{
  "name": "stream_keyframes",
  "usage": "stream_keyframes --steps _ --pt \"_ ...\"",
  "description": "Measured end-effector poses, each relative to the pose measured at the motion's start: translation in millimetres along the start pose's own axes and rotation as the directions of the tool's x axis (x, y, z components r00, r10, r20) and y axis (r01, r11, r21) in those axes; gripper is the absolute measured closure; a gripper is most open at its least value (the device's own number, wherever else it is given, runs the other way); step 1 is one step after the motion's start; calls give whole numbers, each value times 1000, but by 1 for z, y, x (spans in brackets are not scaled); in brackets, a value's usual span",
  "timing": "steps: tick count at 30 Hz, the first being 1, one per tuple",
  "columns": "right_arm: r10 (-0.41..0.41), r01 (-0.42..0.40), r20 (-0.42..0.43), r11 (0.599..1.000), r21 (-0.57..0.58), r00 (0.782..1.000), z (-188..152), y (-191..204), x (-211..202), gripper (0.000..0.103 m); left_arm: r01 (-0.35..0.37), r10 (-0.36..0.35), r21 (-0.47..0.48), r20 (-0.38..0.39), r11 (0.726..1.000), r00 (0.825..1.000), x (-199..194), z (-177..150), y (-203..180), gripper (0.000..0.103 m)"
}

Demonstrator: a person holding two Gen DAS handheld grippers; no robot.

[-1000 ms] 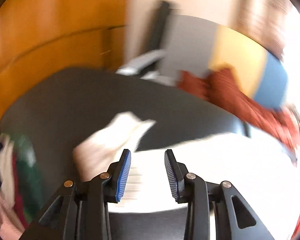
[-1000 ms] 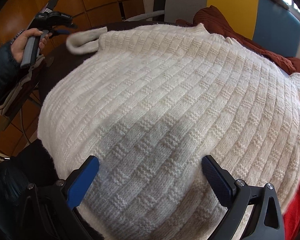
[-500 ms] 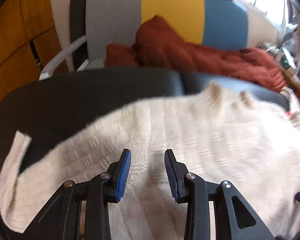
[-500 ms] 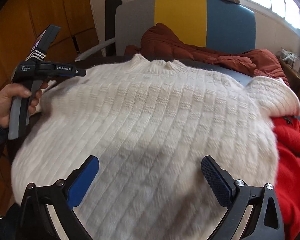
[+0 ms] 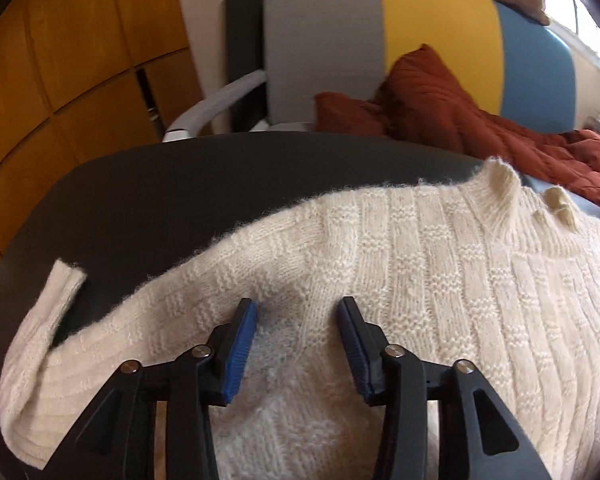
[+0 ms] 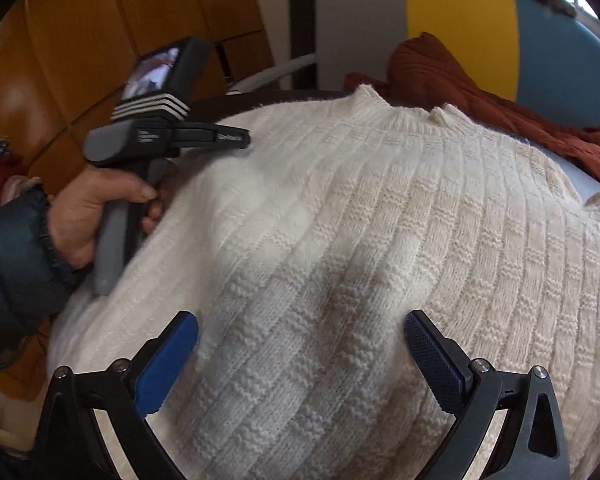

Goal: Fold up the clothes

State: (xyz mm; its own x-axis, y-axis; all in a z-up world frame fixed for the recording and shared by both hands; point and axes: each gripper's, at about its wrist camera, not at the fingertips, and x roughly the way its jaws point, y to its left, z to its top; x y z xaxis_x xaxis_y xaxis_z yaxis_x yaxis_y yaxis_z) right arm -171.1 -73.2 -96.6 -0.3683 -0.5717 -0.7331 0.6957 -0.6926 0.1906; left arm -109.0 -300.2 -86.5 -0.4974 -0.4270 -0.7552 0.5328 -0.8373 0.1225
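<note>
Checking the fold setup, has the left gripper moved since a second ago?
Yes. The left gripper has swung from the sleeve end toward the cream sweater's shoulder, nearer the striped chair, and its jaws have just been opening, gripping nothing.

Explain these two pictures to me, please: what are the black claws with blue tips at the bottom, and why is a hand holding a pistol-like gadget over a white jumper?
There is no robot here. A person holds a hand-operated gripper in each hand, and a small wide-angle camera on each one looks forward along its two fingers. That is why claws fill the bottom of both pictures.

One picture comes from the left gripper, the other from the right gripper. The pistol-like gadget in the right view is that same left gripper seen from the side, gripped by the person's left hand.

A cream knitted sweater lies spread on a dark surface, one sleeve trailing left. Behind stands a grey, yellow and blue chair with a rust-red garment on it.

Nothing is held: both grippers are open above the sweater. The left one's jaws have just been opening, with only knit beneath them.
</note>
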Motion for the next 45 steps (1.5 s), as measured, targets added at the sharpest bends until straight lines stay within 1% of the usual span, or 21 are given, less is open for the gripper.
stream_keyframes --steps 2,3,6,8,10,11,13,14,16,17,21,25,30,33,36,39,40,41,42,44,45 --pt "23 -23 32 1000 4 999 5 6 -2 0 25 -25 -17 -4 1000 1000 6 1 8 47" --pt "-2 1 65 1000 21 998 5 1 -11 0 40 -40 -25 -7 999 999 8 1 10 47" --pt "-164 152 140 984 93 976 3 -40 -48 0 28 -28 -11 -1 1000 1000 11 1 8 47" --pt "-328 310 126 940 141 936 -6 -83 -72 0 23 -23 -7 0 1000 1000 12 1 8 47" --pt "-466 447 63 874 192 883 -20 -129 -91 0 28 -28 -10 1 1000 1000 9 0 8 47" --pt "-525 509 18 833 214 851 -29 -153 -97 0 30 -30 -12 1 999 1000 9 1 9 47" --pt "-583 583 -73 780 229 809 -50 -194 -100 0 31 -31 -11 1 999 1000 11 2 9 47" --pt "-585 595 -115 771 227 803 -61 -211 -97 0 28 -28 -6 2 1000 1000 11 2 9 47" --pt "-532 546 -130 791 275 837 -71 -232 -97 0 21 -21 12 3 1000 1000 11 2 7 47" --pt "-514 528 -131 794 302 848 -73 -241 -97 0 13 -13 29 7 1000 1000 10 1 6 47" --pt "-539 553 -148 752 359 829 -83 -273 -107 1 3 -3 51 10 999 1000 11 0 9 46" --pt "-576 589 -166 703 400 800 -95 -302 -125 1 -1 1 37 5 999 1000 10 -4 20 45" --pt "-625 635 -202 616 466 754 -111 -338 -148 1 -6 6 8 -1 1000 1000 9 -9 35 43" --pt "-661 670 -239 533 518 711 -120 -364 -162 1 -11 11 15 -2 1000 1000 9 -11 37 42" --pt "-686 689 -283 433 581 670 -131 -392 -181 0 -26 26 31 2 999 1000 9 -12 35 41" --pt "-706 722 -327 373 582 628 -131 -400 -194 0 -35 35 48 5 998 999 9 -11 32 41" --pt "-718 738 -328 374 561 614 -126 -399 -195 0 -32 31 46 5 998 999 9 -11 33 41" --pt "-738 756 -313 391 525 598 -117 -399 -195 0 -25 25 41 4 999 1000 9 -11 34 41" --pt "-753 767 -286 418 488 592 -108 -395 -194 0 -16 16 32 2 999 1000 10 -11 36 41" --pt "-760 755 -192 515 406 621 -84 -373 -186 0 0 0 16 -2 1000 1000 11 -10 39 39" --pt "-751 742 -147 566 360 644 -72 -361 -180 0 7 -7 10 -3 1000 1000 12 -10 40 39"
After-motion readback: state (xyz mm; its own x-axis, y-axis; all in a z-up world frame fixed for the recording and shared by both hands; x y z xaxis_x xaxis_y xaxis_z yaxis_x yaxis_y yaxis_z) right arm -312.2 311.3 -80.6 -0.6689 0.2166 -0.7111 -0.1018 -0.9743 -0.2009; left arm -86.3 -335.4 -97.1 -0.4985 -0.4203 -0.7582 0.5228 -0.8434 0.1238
